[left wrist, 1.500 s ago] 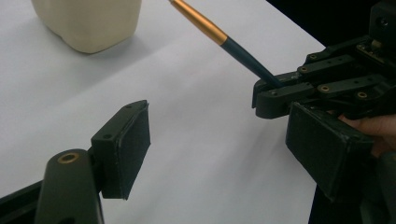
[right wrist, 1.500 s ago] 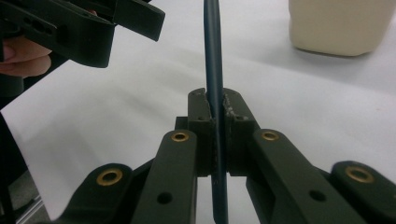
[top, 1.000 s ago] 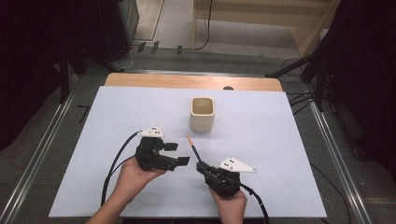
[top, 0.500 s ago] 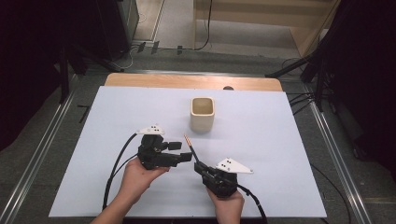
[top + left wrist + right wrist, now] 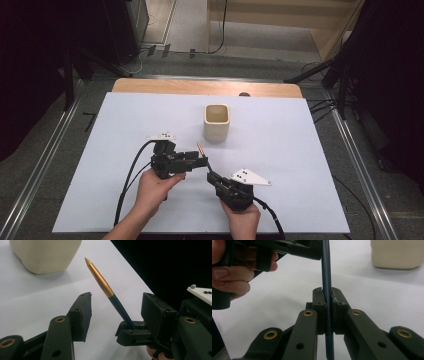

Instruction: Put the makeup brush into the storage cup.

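Note:
A pen (image 5: 202, 151) with a dark blue body and a copper tip slants up from my right gripper (image 5: 211, 176), which is shut on its lower end. The right gripper view shows the shaft (image 5: 326, 270) clamped between the pads of the right gripper (image 5: 328, 296). My left gripper (image 5: 200, 160) reaches in from the left, level with the pen's middle. In the left gripper view its jaws (image 5: 118, 300) have just been closing. The pen (image 5: 102, 285) stands between them, and neither pad touches it. A cream square cup (image 5: 217, 121) stands upright beyond both grippers.
A white sheet (image 5: 310, 145) covers the table, with a wooden strip (image 5: 200, 87) along the far edge. Metal rails run down both sides. Cables trail from both grippers toward the near edge. The cup (image 5: 47, 255) is close ahead of the pen tip.
My left gripper has shifted slightly right, and its jaws now straddle the pen and stand narrower. The right gripper and the pen have kept their place.

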